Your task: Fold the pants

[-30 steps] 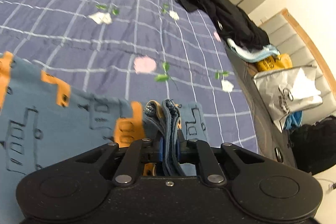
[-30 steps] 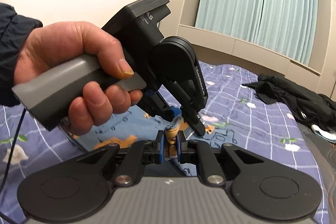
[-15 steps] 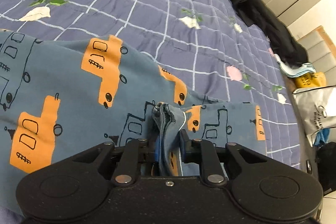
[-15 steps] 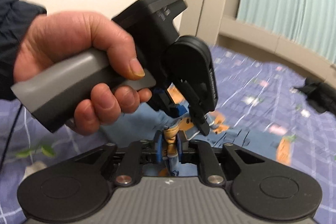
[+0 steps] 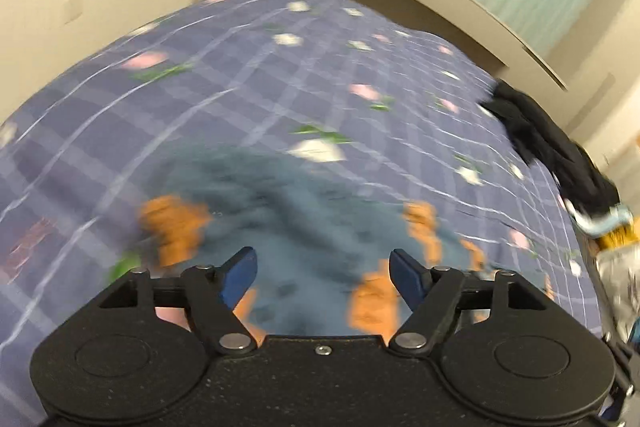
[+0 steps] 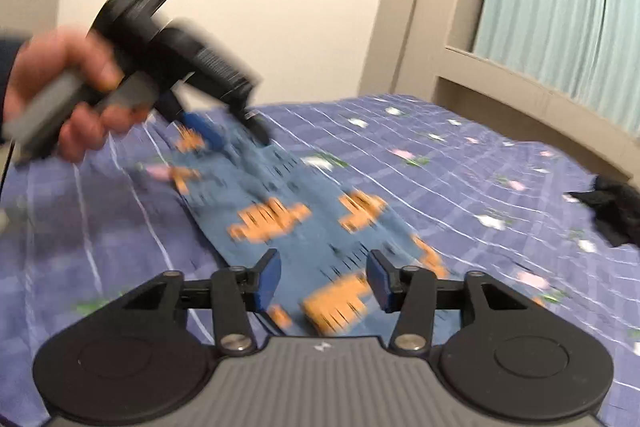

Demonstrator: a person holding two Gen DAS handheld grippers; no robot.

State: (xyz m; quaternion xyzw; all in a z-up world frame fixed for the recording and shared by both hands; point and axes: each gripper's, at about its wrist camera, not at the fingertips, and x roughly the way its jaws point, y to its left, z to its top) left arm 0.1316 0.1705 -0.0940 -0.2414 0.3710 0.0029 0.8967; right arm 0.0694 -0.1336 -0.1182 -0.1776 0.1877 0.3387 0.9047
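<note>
The blue pants [image 6: 304, 223] with orange prints are lying flat on the bed [image 6: 460, 195], running from 6 toward 10 o'clock in the right wrist view. The right hand-held gripper [image 6: 323, 281] is opening over their near end, pads clear of cloth. The left hand-held gripper [image 5: 325, 274], also opening and gripping nothing, is hovering above the far end. Black clothing [image 5: 552, 143] is lying at 3 o'clock.

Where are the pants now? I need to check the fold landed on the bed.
In both wrist views the pants lie on the purple quilt, just ahead of the opening right gripper, far left of the black clothes.
</note>
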